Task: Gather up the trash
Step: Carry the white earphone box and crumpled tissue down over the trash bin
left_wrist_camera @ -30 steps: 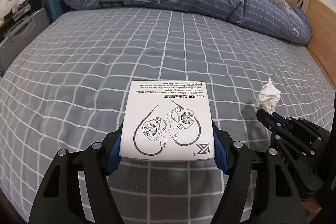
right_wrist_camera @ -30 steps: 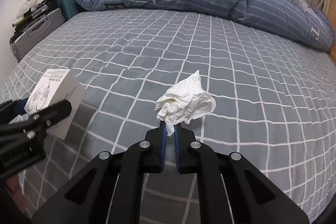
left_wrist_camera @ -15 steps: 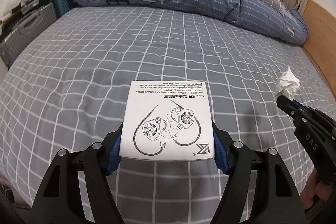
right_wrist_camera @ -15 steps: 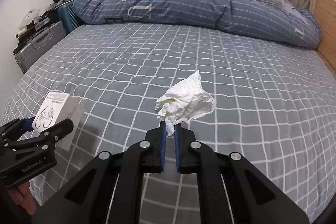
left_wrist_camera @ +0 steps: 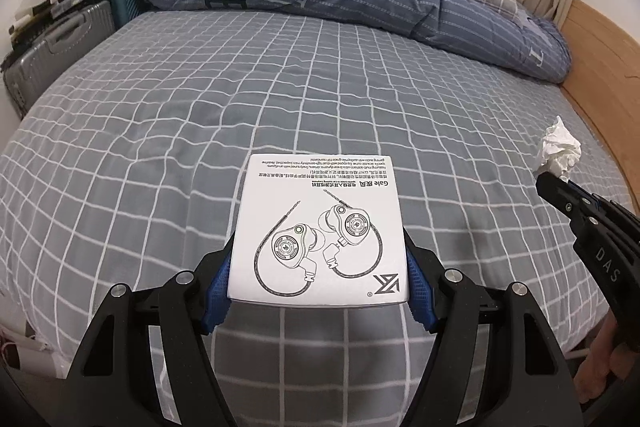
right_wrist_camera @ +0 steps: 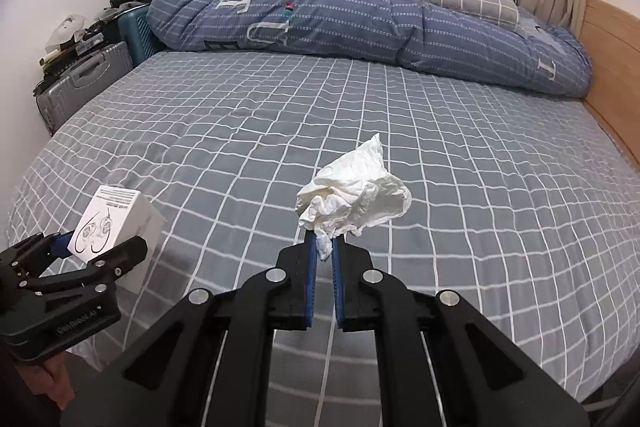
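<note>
A white box with earphones drawn on it is pinched between the 2 blue pads of the left claw, above the grey checked bed. A crumpled white tissue is squeezed at the tips of the right claw, which is pressed together on it, also above the bed.

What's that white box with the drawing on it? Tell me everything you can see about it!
The white box looks like thin cardboard. Its top shows a line drawing of two earphones with looping cables, small printed text and a corner logo. It is held off the grey checked bed, pinched on two opposite sides by the left tool with its blue pads. Nothing else touches it.
</note>
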Demonstrator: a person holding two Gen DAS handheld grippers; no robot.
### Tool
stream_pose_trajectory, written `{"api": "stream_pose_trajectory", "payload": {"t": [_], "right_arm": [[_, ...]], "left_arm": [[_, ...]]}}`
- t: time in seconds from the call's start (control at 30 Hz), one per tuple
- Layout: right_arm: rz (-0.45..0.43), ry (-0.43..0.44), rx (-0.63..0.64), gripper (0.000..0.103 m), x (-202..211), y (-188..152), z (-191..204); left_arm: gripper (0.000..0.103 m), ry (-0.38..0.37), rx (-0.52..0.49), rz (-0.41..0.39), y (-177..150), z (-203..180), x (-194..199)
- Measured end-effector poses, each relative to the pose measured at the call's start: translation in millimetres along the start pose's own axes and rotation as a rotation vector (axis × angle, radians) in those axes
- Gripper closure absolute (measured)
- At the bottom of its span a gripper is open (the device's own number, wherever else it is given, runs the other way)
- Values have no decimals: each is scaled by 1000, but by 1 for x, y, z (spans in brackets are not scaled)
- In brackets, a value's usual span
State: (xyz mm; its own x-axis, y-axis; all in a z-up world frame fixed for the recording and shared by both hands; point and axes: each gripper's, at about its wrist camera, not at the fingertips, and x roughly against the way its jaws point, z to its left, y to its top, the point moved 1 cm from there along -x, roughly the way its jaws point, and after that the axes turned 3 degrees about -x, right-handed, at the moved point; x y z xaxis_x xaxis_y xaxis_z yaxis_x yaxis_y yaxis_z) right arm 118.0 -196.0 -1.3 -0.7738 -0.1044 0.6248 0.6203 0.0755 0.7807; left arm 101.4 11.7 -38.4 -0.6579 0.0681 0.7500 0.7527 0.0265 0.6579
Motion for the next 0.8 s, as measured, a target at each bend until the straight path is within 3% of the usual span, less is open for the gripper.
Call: {"api": "stream_pose_trajectory", "payload": {"t": [0.8], "right_arm": [[-7,20,-27,96,114,-85,0]], "left_arm": [[34,-59,-31,-45,-79,-31,106]]}}
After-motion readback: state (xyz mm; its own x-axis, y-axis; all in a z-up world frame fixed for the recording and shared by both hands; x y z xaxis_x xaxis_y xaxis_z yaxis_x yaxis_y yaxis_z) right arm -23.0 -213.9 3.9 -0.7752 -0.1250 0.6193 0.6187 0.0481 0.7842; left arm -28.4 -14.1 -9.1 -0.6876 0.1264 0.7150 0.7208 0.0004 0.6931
